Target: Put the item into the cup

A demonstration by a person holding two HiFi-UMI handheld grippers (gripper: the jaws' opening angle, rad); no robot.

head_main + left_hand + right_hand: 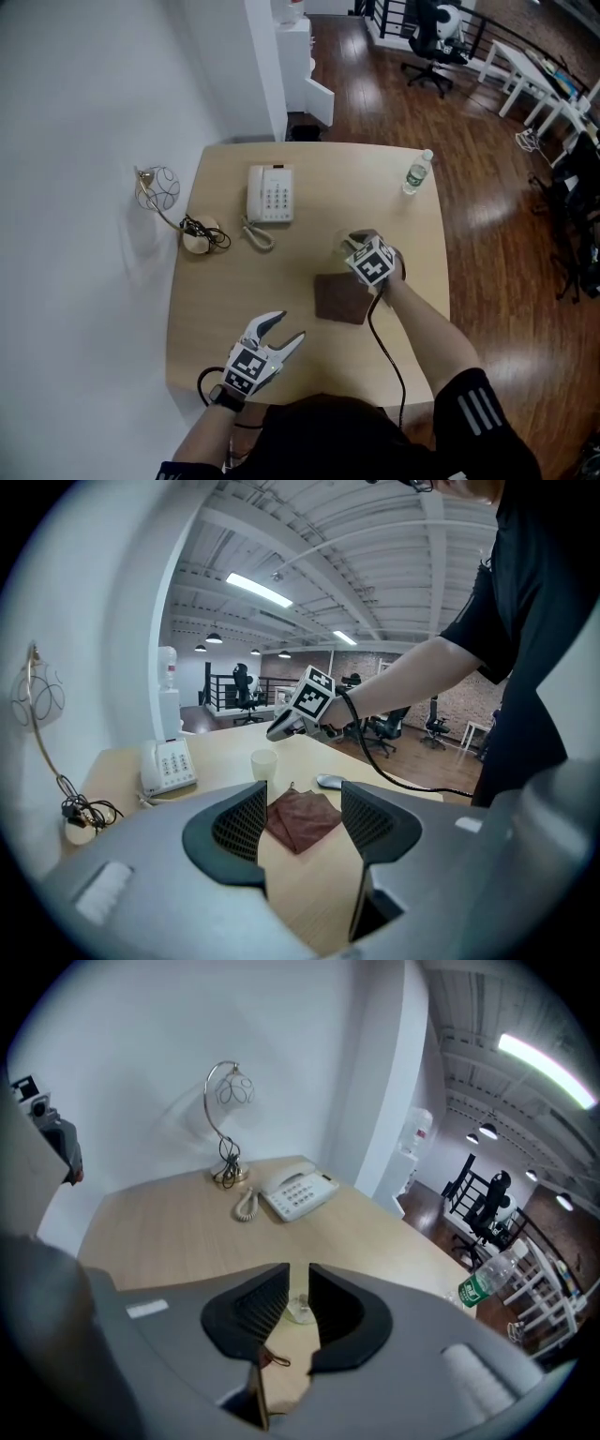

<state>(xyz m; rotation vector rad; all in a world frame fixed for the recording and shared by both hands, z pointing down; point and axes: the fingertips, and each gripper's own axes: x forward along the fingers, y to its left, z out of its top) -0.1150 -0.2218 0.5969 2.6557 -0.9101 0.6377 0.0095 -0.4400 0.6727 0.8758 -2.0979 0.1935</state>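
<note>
A small pale cup (pixel 264 763) stands on the wooden table (pixel 234 281) beyond a folded brown cloth (pixel 342 298). My right gripper (pixel 357 242) hovers directly over the cup and hides most of it in the head view. In the right gripper view the cup (pixel 300 1312) shows straight below, through the gap of the right gripper (pixel 298 1296); the jaws stand apart with nothing between them. No separate item is visible. My left gripper (pixel 291 326) rests near the table's front edge, open and empty, pointing at the cloth (pixel 302 817).
A white telephone (pixel 270 194) lies at the back of the table. A wire lamp (pixel 157 187) with cables stands at the left edge. A water bottle (pixel 417 173) stands at the far right corner. A computer mouse (pixel 330 781) sits beside the cloth.
</note>
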